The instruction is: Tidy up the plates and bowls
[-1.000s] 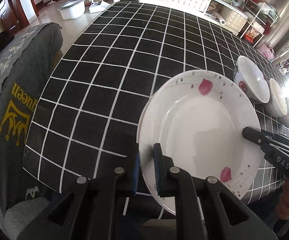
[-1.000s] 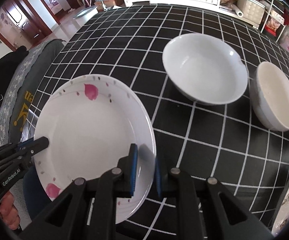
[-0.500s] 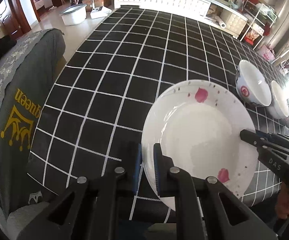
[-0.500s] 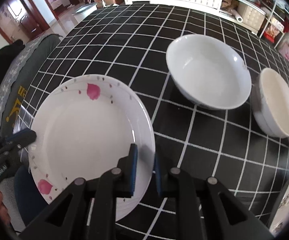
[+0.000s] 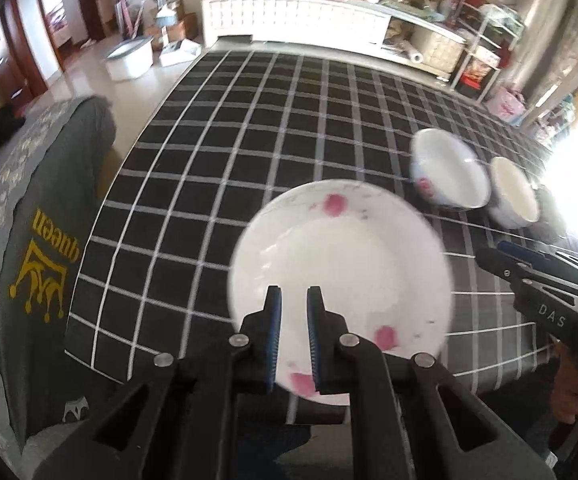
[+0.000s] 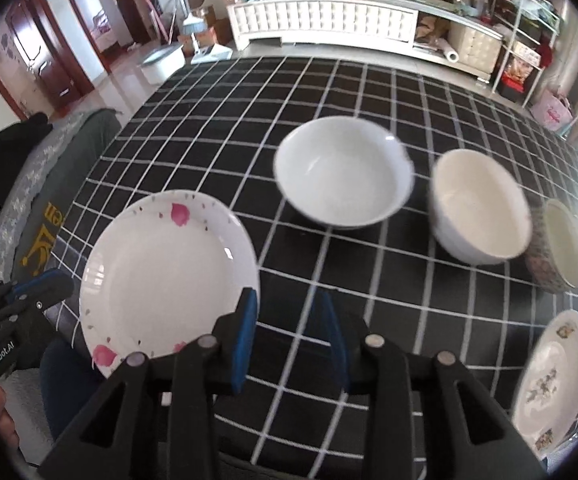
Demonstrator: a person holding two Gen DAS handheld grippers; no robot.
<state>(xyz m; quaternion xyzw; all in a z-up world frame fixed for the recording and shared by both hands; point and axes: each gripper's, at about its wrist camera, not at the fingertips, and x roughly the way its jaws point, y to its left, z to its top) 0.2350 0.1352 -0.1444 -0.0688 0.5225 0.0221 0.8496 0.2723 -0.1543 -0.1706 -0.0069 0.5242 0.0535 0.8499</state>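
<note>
A white plate with pink petals (image 5: pixel 341 264) (image 6: pixel 165 276) lies flat near the table's front edge. My left gripper (image 5: pixel 294 312) hovers over the plate's near rim, jaws a narrow gap apart and holding nothing. My right gripper (image 6: pixel 289 320) is open and empty, just right of the plate's rim. A large white bowl (image 6: pixel 343 172) (image 5: pixel 447 174) and a cream bowl (image 6: pixel 479 206) (image 5: pixel 513 194) sit behind the plate to the right.
A patterned bowl (image 6: pixel 561 246) and a floral plate (image 6: pixel 553 376) sit at the right edge. The black checked tablecloth (image 5: pixel 249 128) covers the table. A grey covered chair (image 5: pixel 37 240) stands at the left. Cabinets and clutter line the far wall.
Both grippers have let go of the plate and pulled back. The plate now rests on the table. The right jaws have opened wide; the left jaws have opened slightly.
</note>
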